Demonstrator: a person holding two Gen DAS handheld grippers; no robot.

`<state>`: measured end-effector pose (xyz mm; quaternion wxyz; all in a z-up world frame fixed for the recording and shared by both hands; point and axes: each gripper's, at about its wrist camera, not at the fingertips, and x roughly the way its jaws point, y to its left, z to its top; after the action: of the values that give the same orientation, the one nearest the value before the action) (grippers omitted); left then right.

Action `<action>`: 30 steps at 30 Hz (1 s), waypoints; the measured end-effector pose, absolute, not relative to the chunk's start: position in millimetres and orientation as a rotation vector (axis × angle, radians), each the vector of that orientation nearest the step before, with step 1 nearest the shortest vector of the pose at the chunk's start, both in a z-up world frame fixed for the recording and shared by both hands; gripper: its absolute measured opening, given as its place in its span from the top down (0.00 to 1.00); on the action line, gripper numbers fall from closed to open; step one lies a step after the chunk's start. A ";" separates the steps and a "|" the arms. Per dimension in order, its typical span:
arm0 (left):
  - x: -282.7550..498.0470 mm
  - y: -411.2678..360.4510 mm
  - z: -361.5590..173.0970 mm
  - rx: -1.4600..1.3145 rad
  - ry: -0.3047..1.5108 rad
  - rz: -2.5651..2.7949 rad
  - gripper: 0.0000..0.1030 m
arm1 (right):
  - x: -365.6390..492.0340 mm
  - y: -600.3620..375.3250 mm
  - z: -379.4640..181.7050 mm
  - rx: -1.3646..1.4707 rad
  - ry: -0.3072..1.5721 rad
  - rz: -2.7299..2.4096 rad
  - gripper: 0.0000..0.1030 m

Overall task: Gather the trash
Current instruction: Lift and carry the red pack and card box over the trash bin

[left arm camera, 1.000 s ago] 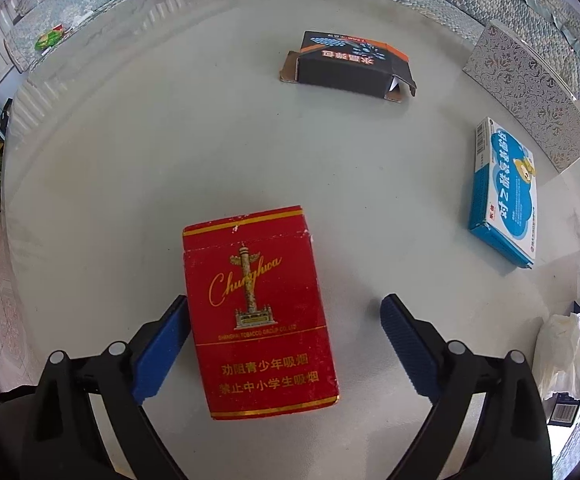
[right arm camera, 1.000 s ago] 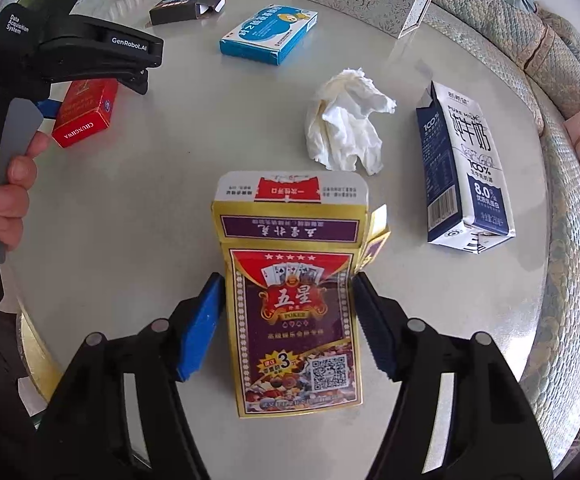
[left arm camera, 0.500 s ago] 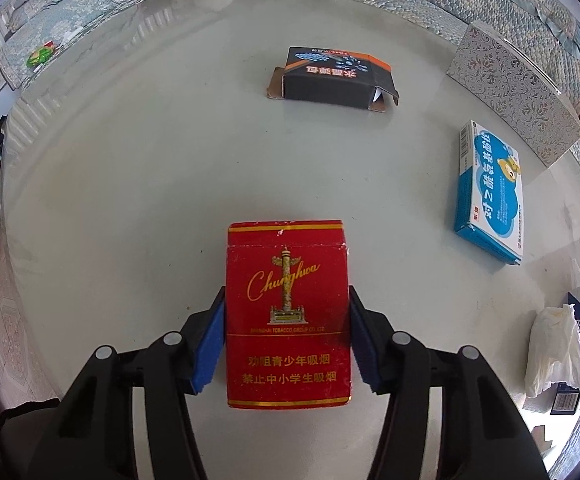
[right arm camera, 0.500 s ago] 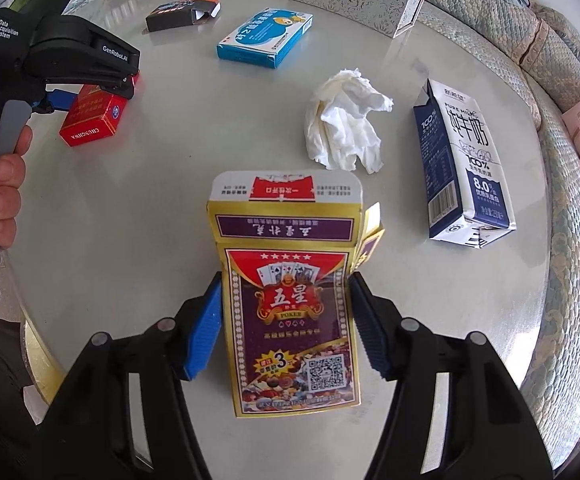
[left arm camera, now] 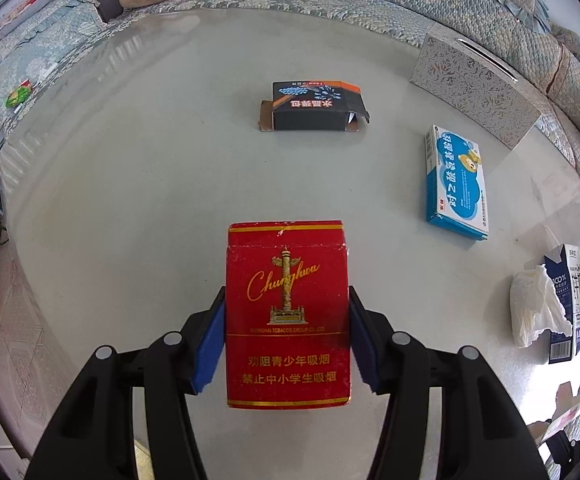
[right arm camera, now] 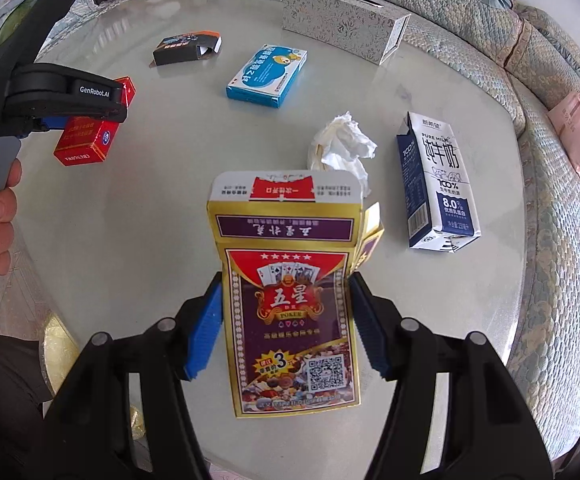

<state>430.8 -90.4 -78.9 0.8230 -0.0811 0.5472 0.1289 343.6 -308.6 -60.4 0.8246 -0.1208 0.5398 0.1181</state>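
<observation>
Left gripper (left arm camera: 288,332): jaws had just closed, blue pads clamped on both long sides of the red cigarette pack (left arm camera: 288,316).
Right gripper (right arm camera: 286,324): pads pressed on the flanks of the playing-card box (right arm camera: 290,312), top flap open.
Where the packs were: each pinched in its own tool, seemingly clear of the round table (left arm camera: 130,184).
Key relation: each pack's long axis ran straight ahead along the fingers — lid end outermost.
Nearest remaining trash: crumpled tissue (right arm camera: 341,148) and milk carton (right arm camera: 437,184), just beyond the right gripper — black carton (left arm camera: 313,106) and blue medicine box (left arm camera: 455,182) farther off.
Hidden: no bin in either view; both packs' undersides unseen.
</observation>
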 end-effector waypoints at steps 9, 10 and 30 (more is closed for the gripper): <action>389.5 -63.4 -35.5 -0.146 1.132 0.205 0.48 | 319.1 -281.8 -15.0 -0.242 1.109 0.219 0.42; 384.8 -60.2 -30.6 -0.147 1.130 0.195 0.48 | 314.9 -278.1 -8.8 -0.240 1.104 0.218 0.42; 266.7 12.1 24.9 -0.072 1.078 0.008 0.48 | 228.1 -194.0 48.9 -0.189 1.060 0.243 0.42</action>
<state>266.7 12.1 24.9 0.8577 -0.0343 0.5130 0.0039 228.1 -194.0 48.9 0.8517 -0.0896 0.5033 0.1156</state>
